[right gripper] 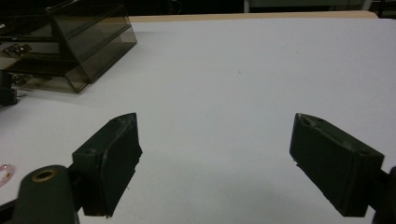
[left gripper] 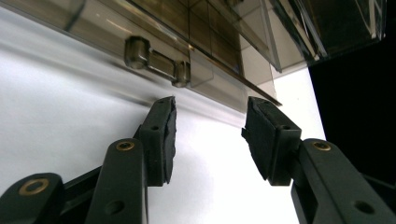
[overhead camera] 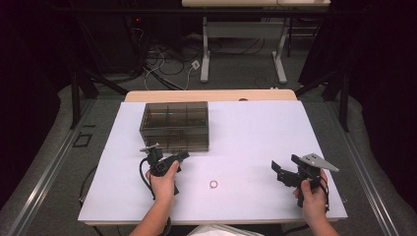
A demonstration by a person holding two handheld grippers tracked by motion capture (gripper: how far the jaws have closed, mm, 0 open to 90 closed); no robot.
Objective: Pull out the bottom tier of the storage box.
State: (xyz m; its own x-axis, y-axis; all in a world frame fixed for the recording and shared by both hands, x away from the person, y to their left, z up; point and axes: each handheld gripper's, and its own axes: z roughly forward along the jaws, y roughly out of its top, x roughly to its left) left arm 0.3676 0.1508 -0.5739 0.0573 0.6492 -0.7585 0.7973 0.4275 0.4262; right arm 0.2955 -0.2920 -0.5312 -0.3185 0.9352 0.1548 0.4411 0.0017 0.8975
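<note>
From above, our two hands enter at the near edge of the white table (overhead camera: 255, 128): the left gripper (overhead camera: 169, 158) is held just in front of the smoky plastic box (overhead camera: 174, 125), the right gripper (overhead camera: 285, 169) hangs well apart over bare table, and a small ring (overhead camera: 214, 184) lies between them. Along the left gripper (left gripper: 210, 130) we see its jaws parted and empty, tips just short of the box's (left gripper: 201, 46) latch (left gripper: 156, 63). Along the right gripper (right gripper: 215, 154) we see jaws spread wide, holding nothing, with the box (right gripper: 70, 42) far left and the ring (right gripper: 5, 173) at the left edge.
</note>
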